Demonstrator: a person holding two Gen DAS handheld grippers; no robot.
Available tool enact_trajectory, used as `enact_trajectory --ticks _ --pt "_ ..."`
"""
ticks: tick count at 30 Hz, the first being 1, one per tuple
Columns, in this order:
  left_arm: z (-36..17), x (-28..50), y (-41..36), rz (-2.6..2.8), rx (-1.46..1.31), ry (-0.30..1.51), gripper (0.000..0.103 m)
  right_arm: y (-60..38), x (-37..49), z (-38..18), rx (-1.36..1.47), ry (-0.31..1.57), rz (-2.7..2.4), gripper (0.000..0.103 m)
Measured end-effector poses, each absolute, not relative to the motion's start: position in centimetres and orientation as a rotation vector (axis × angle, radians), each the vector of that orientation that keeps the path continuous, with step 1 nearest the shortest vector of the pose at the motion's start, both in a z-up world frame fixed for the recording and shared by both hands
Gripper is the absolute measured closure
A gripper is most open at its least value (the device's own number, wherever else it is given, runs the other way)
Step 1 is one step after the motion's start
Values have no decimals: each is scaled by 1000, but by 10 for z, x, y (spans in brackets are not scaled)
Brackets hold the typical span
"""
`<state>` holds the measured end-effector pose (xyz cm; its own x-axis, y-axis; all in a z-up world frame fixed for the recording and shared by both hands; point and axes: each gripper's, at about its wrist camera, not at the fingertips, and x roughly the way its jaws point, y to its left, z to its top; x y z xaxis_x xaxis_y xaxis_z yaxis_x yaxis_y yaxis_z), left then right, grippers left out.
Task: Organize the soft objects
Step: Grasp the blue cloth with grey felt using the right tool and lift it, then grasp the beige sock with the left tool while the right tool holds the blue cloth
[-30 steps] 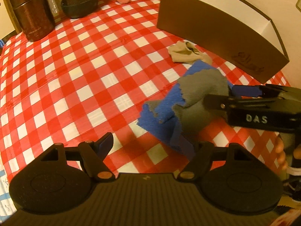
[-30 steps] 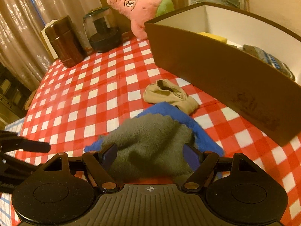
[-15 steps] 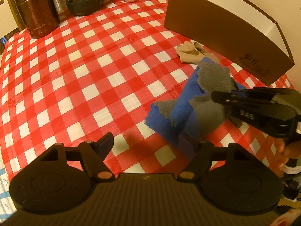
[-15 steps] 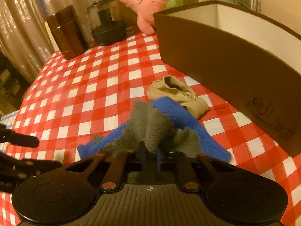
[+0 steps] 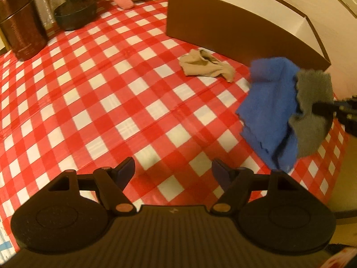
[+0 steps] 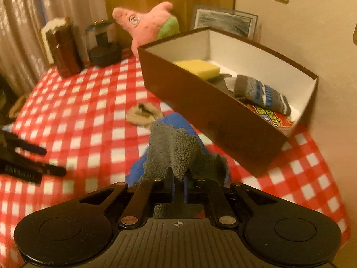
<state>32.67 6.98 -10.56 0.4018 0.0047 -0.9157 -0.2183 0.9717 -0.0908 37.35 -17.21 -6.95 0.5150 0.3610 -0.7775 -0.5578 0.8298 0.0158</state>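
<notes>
Red-checked tabletop (image 5: pixel 116 93) fills the left view: left gripper (image 5: pixel 173 170) hangs with jaws apart, empty; a beige sock (image 5: pixel 206 65) lies beside the box (image 5: pixel 234 29). Right view: right gripper (image 6: pixel 178 187), jaws clamped on the cloth (image 6: pixel 174 154), apparently lifted, near the box's front wall.

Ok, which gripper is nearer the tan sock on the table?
Hard to call. The right gripper, shut on the blue-grey cloth, hangs beside the tan sock; the left gripper hovers open, farther back.
</notes>
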Motion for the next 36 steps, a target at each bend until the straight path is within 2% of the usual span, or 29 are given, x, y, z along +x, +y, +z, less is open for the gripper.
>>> enact_trajectory --ticks 3,4,6,7,8,11,24,25,26,27,28,29,31,36 --pt "-107 329 64 128 -201 1155 29 -177 371 -81 -210 885 560 93" --pt "-107 329 63 125 -199 1156 29 -176 372 -87 -187 912 574 87" --pt "-106 330 61 121 -195 1157 29 -172 374 -101 -144 956 550 61" --pt "-106 329 61 122 -193 1157 29 -170 373 -105 -133 957 524 35" --pt "-106 329 61 125 -193 1157 29 -169 371 -108 -131 944 497 23" --pt "-106 328 64 137 -199 1161 29 -165 370 -115 -158 912 431 20" --pt "-109 342 61 123 -179 1134 29 -139 400 -147 -202 937 407 20" --pt "-109 344 60 117 -175 1130 29 -138 401 -148 -214 936 408 25" --pt "-109 346 59 112 -171 1126 29 -139 400 -149 -222 929 410 42" --pt "-110 349 58 106 -168 1122 29 -140 400 -149 -237 929 412 51" --pt "-110 351 57 99 -166 1118 29 -141 400 -150 -249 929 410 68" --pt "-111 353 57 93 -163 1115 29 -144 401 -149 -247 924 413 80" --pt "-112 357 55 79 -153 1107 29 -151 402 -145 -226 922 415 87" --pt "-114 372 50 37 -121 1085 31 -174 403 -130 -158 907 403 89"
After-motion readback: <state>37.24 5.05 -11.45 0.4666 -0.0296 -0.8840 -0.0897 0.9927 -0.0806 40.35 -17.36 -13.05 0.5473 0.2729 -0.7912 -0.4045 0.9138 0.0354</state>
